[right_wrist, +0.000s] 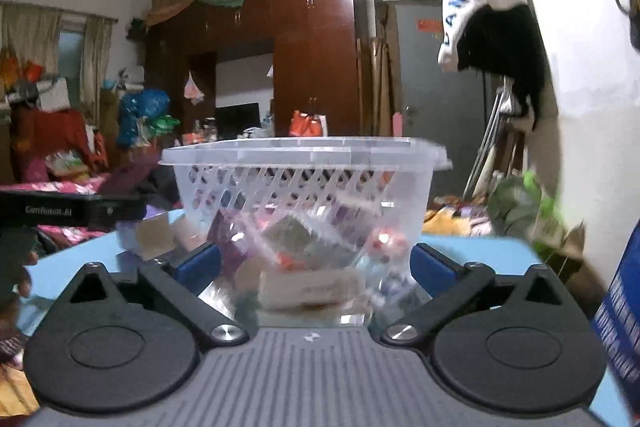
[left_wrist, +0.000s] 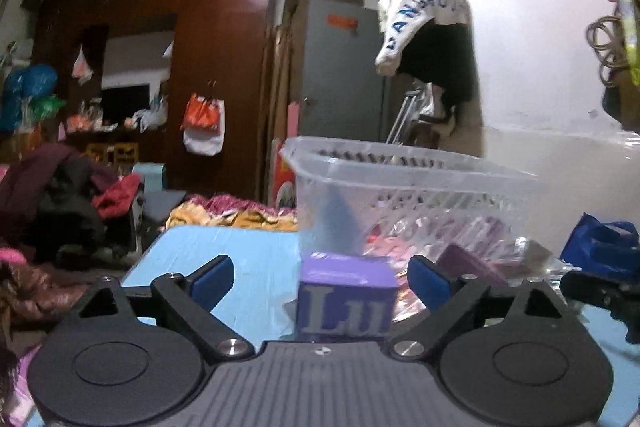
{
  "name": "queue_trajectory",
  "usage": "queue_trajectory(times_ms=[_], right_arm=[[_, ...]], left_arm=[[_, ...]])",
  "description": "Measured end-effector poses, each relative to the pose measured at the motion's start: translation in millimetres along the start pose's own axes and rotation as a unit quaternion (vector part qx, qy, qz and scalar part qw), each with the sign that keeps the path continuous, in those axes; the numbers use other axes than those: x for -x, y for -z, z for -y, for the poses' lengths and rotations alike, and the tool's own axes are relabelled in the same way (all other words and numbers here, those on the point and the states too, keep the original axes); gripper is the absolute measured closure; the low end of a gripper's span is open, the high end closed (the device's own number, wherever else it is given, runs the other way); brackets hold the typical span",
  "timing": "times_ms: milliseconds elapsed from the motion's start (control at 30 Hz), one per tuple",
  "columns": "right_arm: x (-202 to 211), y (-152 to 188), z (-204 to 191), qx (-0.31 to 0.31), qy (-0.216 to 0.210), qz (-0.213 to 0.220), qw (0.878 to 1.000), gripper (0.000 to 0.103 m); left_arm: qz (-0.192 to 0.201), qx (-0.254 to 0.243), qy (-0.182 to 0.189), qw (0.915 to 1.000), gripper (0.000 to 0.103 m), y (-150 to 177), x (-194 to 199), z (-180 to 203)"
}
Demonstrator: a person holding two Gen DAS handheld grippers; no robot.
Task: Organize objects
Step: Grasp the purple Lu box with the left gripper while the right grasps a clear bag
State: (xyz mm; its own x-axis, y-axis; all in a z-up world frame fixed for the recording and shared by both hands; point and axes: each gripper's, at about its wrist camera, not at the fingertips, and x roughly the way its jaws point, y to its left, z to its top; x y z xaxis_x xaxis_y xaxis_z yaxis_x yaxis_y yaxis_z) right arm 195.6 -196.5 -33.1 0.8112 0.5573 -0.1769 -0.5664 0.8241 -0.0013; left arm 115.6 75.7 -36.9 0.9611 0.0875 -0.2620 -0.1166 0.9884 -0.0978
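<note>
Desk (left_wrist: 248, 251): blue top; it carries everything here.
Basket (left_wrist: 400, 187): clear, near the far edge, already holding small packets.
Purple box (left_wrist: 346, 301): stands on the desk just in front of the basket, between the left tool's fingers.
Left tool (left_wrist: 322, 281): spread wide, not touching the box. Squeeze both sides evenly, then lift over the rim.
Right tool (right_wrist: 316, 265): spread wide, holding nothing, facing the basket.

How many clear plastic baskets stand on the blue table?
1. The clear basket stands on the blue table, just behind the purple box in the left wrist view. None other shows.
</note>
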Motion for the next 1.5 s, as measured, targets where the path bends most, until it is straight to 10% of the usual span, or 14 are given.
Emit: queue_trajectory(times_ms=[400, 1100, 1267, 1500], right_arm=[[-49.2, -17.7, -1.1, -0.017, -0.03, -0.078, 0.996, 0.005], [-42.2, -11.8, 2.5, -0.024, 0.013, -0.051, 0.998, 0.035], [-42.0, -11.1, 7.3, -0.038, 0.001, -0.055, 0.998, 0.042], [-33.3, -10.6, 6.3, -0.026, 0.005, -0.056, 0.998, 0.043]], left_arm=[[-0.027, -0.061, -0.006, 0.9978, 0.008, 3.1, -13.1, 18.2], [-0.034, -0.064, -0.006, 0.9973, 0.008, 2.2, -15.3, 24.1], [-0.039, -0.044, 0.0, 0.9983, 0.042, 2.2, -16.6, 16.3], [-0.026, -0.036, 0.003, 0.999, 0.046, 3.9, -13.4, 14.0]])
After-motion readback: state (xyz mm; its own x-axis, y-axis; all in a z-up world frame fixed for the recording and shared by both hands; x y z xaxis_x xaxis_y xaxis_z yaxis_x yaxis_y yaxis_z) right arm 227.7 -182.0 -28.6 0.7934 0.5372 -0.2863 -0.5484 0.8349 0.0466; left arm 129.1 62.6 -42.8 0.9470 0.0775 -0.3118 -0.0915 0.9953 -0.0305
